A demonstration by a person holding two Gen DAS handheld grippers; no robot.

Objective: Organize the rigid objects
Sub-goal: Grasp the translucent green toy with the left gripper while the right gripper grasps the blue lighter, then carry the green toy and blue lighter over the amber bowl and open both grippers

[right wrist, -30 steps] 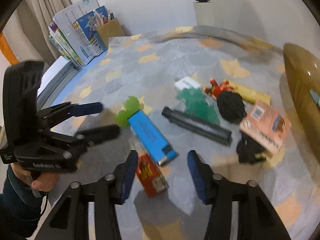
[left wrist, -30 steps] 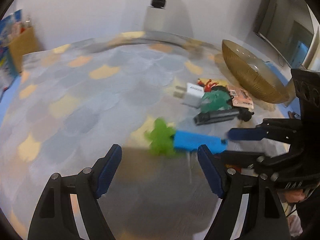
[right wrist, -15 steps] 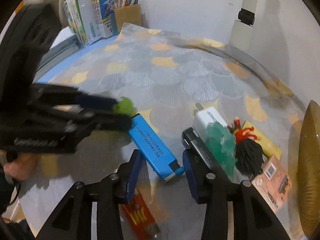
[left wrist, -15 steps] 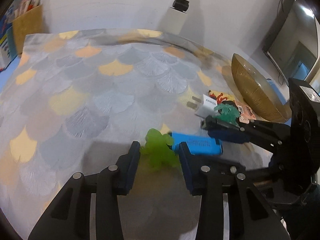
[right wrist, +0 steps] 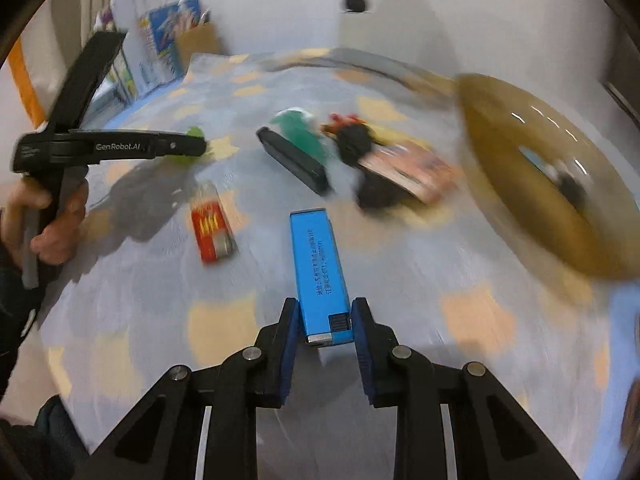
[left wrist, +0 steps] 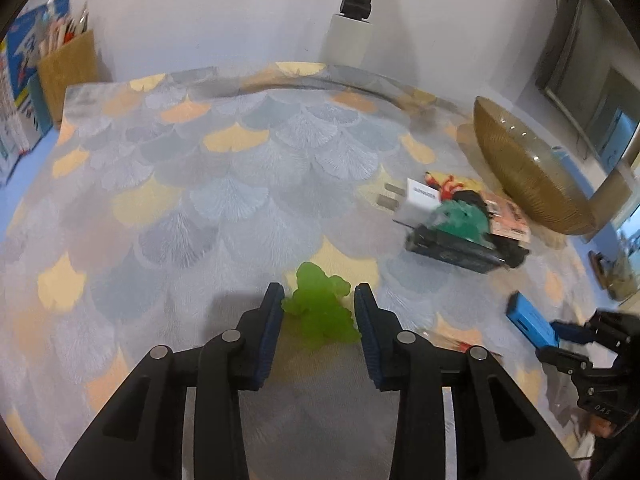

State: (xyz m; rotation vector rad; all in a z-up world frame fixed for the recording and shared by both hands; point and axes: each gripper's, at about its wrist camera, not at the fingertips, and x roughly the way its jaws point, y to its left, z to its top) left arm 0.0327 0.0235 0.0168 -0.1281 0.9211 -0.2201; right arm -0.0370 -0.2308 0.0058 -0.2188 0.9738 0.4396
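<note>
Translucent lime-green figure (left wrist: 320, 310) at lower centre of the left wrist view, framed by the left hand-held gripper (left wrist: 318, 312), black with blue pads. The table (left wrist: 200, 208) cloth shows grey fan scales dotted with pale orange and yellow ones. Right wrist view: a bright blue lighter (right wrist: 320, 276) with dark print and a silver end, a red lighter (right wrist: 212, 228) with yellow marks at centre left, and a golden-brown ribbed bowl (right wrist: 540, 184) at right.

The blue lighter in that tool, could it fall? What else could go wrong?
1. The right tool pinches the blue lighter only at its metal end while its jaws are closing, so the lighter might tip out.
2. The left tool is closing on the bumpy green toy, which could squirt sideways.
3. The bowl is close and could get bumped.
</note>
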